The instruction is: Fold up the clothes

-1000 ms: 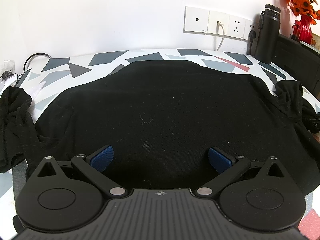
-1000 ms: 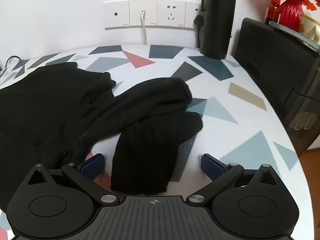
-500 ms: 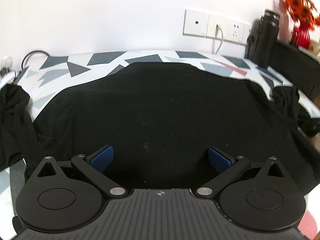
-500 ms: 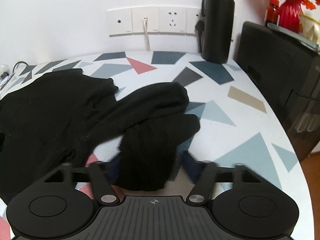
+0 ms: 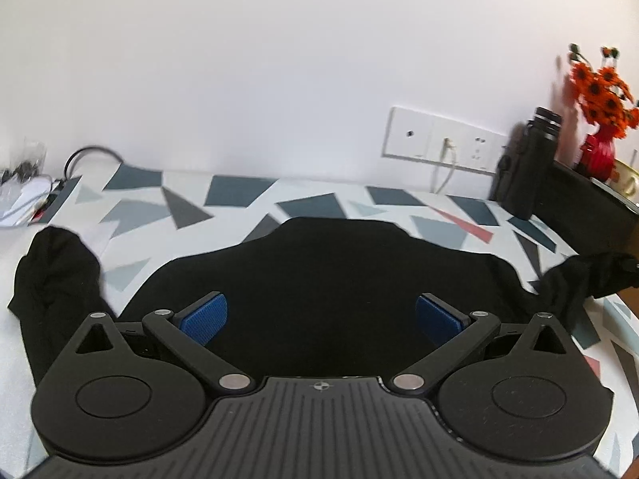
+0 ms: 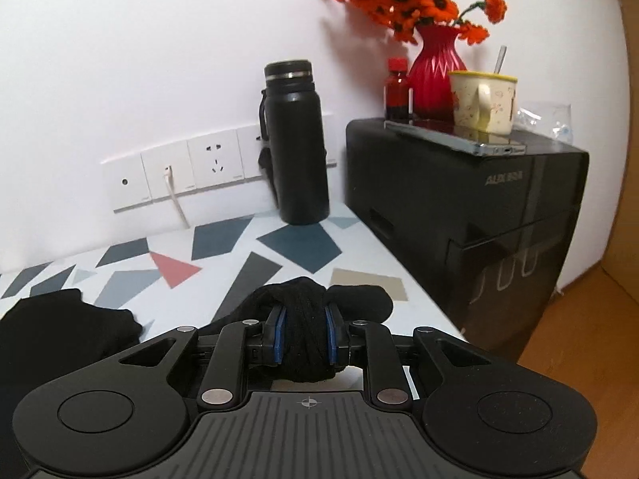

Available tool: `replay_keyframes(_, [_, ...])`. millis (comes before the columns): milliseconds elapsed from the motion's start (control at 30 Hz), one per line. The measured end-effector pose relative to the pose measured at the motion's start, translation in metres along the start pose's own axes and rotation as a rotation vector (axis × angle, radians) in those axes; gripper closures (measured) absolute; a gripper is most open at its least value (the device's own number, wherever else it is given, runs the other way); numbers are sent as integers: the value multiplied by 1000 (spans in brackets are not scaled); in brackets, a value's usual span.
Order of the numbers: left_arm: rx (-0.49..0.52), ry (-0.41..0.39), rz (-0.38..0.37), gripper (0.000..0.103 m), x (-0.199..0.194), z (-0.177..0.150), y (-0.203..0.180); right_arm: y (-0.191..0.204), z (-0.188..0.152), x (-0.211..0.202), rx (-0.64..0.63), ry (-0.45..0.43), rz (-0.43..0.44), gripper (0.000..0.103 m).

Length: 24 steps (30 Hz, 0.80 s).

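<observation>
My right gripper (image 6: 304, 333) pinches the bunched black knit sleeve (image 6: 305, 319) between its pads; my left gripper (image 5: 321, 317) hangs spread above the black knit sweater (image 5: 327, 279) on the triangle-patterned table (image 5: 239, 199).

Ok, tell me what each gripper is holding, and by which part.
The right gripper is shut on the sleeve of the black garment, near its bunched end. The left gripper is open over the garment's body and holds nothing.
</observation>
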<state>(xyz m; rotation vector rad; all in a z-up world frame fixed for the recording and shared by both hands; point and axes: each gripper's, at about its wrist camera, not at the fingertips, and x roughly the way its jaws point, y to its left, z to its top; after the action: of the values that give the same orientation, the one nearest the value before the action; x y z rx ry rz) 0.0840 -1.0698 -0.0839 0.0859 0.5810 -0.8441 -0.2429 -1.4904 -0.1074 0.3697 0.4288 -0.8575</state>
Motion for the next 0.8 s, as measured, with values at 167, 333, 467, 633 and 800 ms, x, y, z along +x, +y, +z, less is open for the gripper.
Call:
replay_keyframes(167, [-11,-4,19,0,2,-1,21,45,8,0,-4,-15,104,85])
replay_keyframes(333, [-69,18,32,0,6,-1,46,122,10,-17,-90,-38,318,85])
replay_keyframes(467, [-88,24,48,0,5,-5,59,188,-4,-24,-168,0,513,85])
replay_keyframes(633, [-112,31,49,0,2,-11,69,251,-39,-9,-266,104,620,79])
replay_keyframes(800, [-113,47,35,0,-2,-15,71,261,-49,-6,-321,99,599,55])
